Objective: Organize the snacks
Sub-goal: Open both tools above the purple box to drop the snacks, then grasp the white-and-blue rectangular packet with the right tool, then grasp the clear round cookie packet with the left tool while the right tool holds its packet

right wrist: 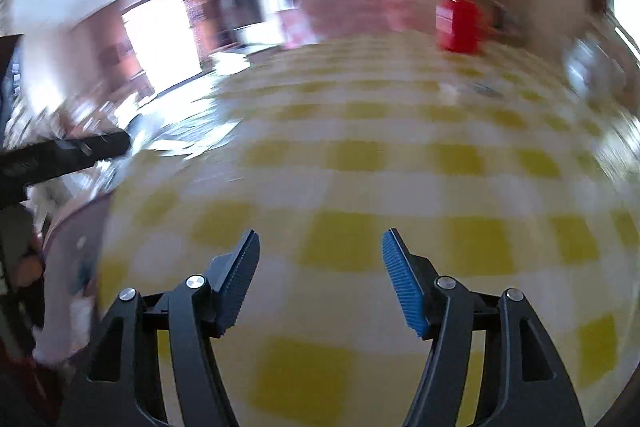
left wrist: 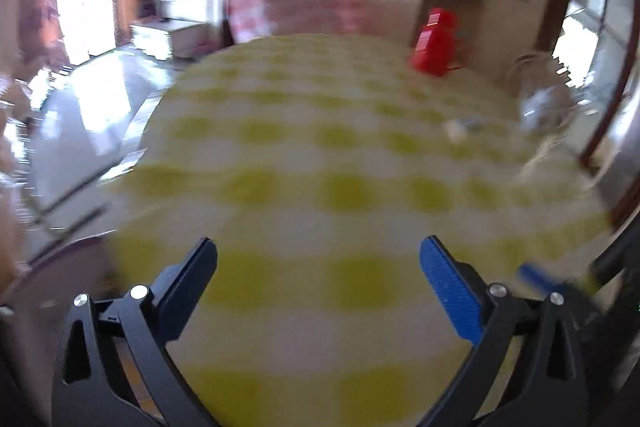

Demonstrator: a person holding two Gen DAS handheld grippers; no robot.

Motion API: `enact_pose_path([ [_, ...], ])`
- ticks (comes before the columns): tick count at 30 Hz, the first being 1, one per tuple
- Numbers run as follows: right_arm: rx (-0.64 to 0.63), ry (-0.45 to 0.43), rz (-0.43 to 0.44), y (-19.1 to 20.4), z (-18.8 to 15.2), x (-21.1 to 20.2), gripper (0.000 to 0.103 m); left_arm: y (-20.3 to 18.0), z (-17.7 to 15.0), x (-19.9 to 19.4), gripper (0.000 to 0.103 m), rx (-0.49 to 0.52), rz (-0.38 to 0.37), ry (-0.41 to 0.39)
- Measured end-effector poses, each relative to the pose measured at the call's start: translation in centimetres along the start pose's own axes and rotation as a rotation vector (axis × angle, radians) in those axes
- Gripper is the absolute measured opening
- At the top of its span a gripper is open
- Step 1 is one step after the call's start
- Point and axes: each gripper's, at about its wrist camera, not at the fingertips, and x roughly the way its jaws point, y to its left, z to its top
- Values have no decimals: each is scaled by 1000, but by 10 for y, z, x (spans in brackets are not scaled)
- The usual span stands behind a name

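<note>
Big yellow-and-white checked surface (left wrist: 320, 155) filling both views, blurred throughout. One only, spreading wide under both tools. Behind its far edge, one pink checked heap (left wrist: 304, 3), soft and shapeless in the smear, possibly cloth or a chair back; cannot tell which.

Over at the far right of the surface, one red snack package (left wrist: 434, 43), standing upright near the far edge, white label patch on its face. Same red package in the right wrist view (right wrist: 458, 17), again far right and well apart from the fingers. Just to its right, one pale glassy container (left wrist: 544, 99) near the surface's right edge, too blurred to name. Between package and container, one small pale scrap (left wrist: 464, 127) lying flat on the check.

Down at the bottom, two tools, one per view. Left gripper (left wrist: 318, 291) spread wide, nothing between its fingers, hanging over bare check. Right gripper (right wrist: 320, 275) also parted, a little narrower, likewise carrying nothing. Blue ribbed pads (right wrist: 402, 287) on the inner faces of the fingers, two per gripper.
</note>
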Motion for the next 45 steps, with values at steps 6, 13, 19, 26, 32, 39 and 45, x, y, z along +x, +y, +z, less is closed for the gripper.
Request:
enact_pose_path([
  [6,210,47,-137,-102,21,25,73,-92,42,108,101,-61,-102,30],
  [13,349,28,-245,-182,67,69,74,-148,66,213,101,-129,-76,19],
  [19,383,39,-266,-222,125,135,74,-142,71,243,101,-118,-195,30],
  [26,253,63,-331,-218,195,218,73,-104,70,254,101,-360,-252,60],
  [32,245,162,-396,-232,222,263,65,-106,71,254,101,-352,-250,66],
  [39,182,103,-339,-214,191,219,31,-112,72,255,101,-311,-259,77],
  [45,232,72,-271,-196,113,112,31,-130,70,251,101,-199,-246,77],
])
